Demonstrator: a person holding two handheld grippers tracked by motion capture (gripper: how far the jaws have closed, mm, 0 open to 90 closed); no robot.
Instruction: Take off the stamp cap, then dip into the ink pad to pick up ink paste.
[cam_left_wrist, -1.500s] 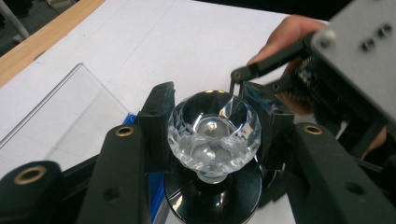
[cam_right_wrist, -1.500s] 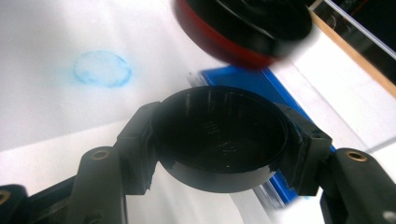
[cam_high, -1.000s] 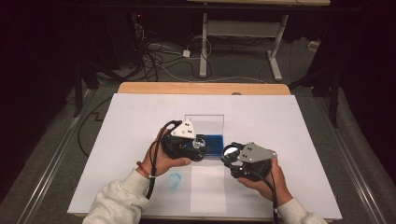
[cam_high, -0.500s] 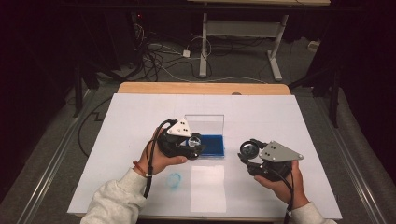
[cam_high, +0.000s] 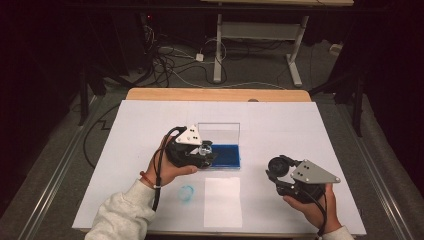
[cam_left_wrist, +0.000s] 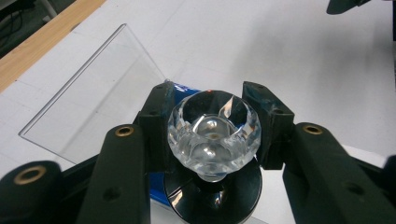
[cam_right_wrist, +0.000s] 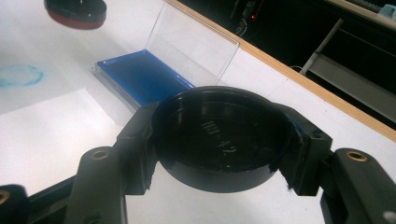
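Left hand-held gripper (cam_high: 202, 152): centre of the high view, jaws clamped on the faceted clear knob of a stamp (cam_left_wrist: 213, 133). Held by the knob so the black round base points down; in the left gripper view that base hangs over the near edge of the blue ink pad (cam_high: 223, 156), apparently lined up for inking.

Right hand-held gripper (cam_high: 279, 169): lower right of the high view, well apart from the left one. Jaws closed on a shallow black round cap (cam_right_wrist: 219, 135), gripped across its rim, hollow side toward the camera, moulded lettering inside. Judged to be the stamp's cover, held off to the side so it stays out of the way.

Ink pad case: blue pad lies flat at mid-frame, its clear lid (cam_high: 218, 133) standing upright behind it, hinged open to leave the pad free from the front.

White paper sheet (cam_high: 222, 201): lower centre, just in front of the pad, blank; likely placed there to take the print.

Blue ring mark (cam_high: 186, 193): just left of the sheet, a smudged circular print on the surface.

Tabletop (cam_high: 320, 130): white cover, wooden edge along the top of the frame.
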